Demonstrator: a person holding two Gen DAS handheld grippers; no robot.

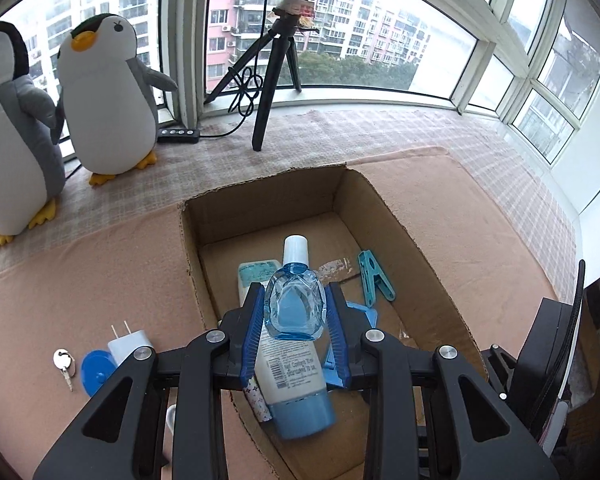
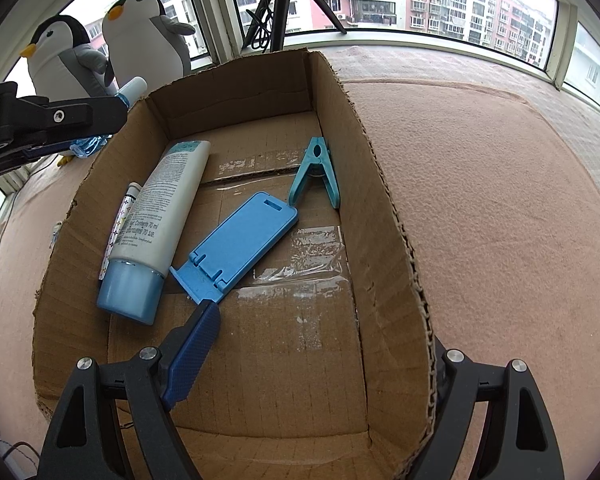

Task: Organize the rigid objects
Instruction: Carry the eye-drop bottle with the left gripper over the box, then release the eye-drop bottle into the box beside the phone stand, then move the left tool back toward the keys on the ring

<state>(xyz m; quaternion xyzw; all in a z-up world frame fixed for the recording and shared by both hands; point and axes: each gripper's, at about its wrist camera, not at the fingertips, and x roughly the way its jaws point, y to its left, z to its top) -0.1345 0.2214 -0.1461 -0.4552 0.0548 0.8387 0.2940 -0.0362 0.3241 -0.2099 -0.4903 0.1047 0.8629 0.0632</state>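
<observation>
Hovering above the open cardboard box, the left claw is clenched on a small clear-blue bottle with a white cap; both blue pads press its sides, and the bottle hangs over the box interior, clear of the floor of the box.

Box contents:
- A white tube with a blue cap lies along the left wall.
- A narrow star-patterned stick lies between that tube and the wall.
- A blue folding phone stand lies flat near the centre.
- A teal clothes peg rests against the right wall.

The right claw is released — one finger sits inside the box just beside the phone stand's hinge, the other outside the right wall, so the wall stands between them with no visible pressure on it.

On the pink-covered worktop, left of the box, lie a white plug adapter, a blue round lid and a small key. Two plush penguins stand by the window.
</observation>
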